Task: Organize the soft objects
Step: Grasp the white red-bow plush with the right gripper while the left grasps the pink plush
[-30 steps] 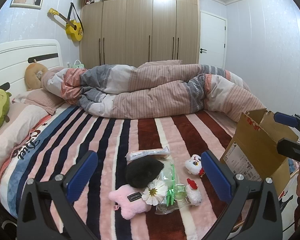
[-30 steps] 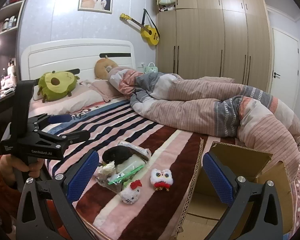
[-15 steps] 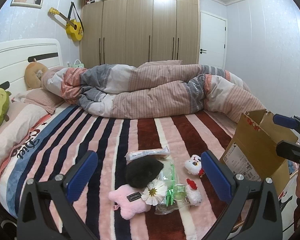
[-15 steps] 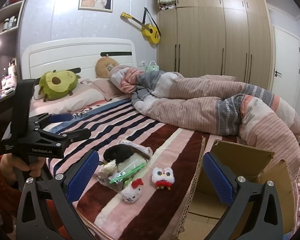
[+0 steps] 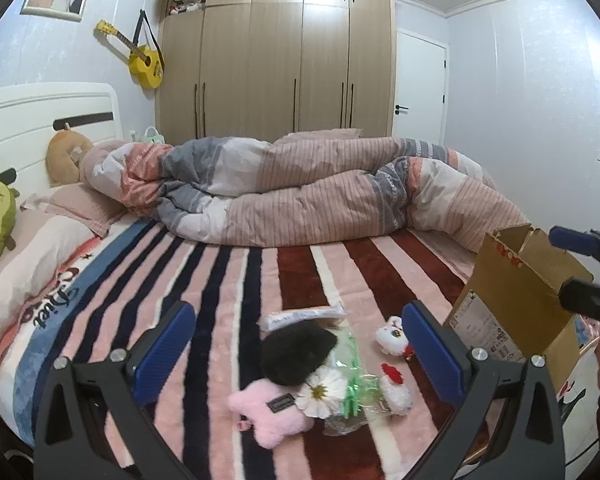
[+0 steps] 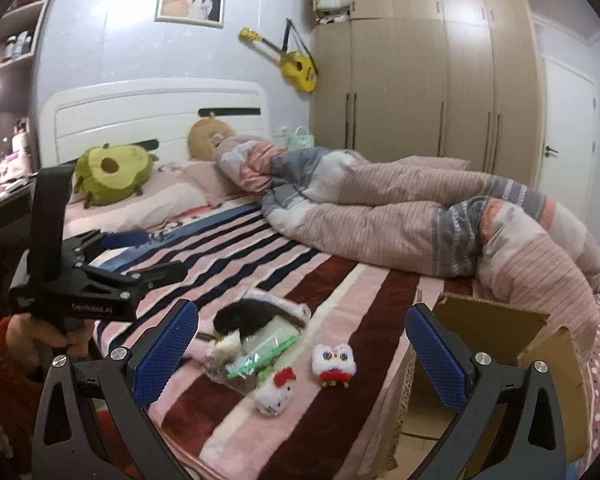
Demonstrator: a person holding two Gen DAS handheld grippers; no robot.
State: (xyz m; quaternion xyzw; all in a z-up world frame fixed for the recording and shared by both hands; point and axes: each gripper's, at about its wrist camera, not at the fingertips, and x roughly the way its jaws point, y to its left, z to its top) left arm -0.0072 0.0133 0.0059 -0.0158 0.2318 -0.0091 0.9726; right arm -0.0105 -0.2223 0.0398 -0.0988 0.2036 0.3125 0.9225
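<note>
Both claws, left gripper (image 5: 298, 344) and right gripper (image 6: 300, 350), were wide open, empty, above toys (image 5: 296, 354) at lower centre; box (image 6: 496, 344) lower right.

The right gripper (image 6: 302, 354) has advanced slightly toward the bed (image 6: 380, 304); the toy pile (image 6: 260, 340) and box (image 6: 496, 332) appear nearer. The left gripper (image 5: 298, 346) has panned slightly right.

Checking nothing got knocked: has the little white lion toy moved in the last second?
No. The white lion toy lies on the same dark red stripe, beside the cardboard box.
</note>
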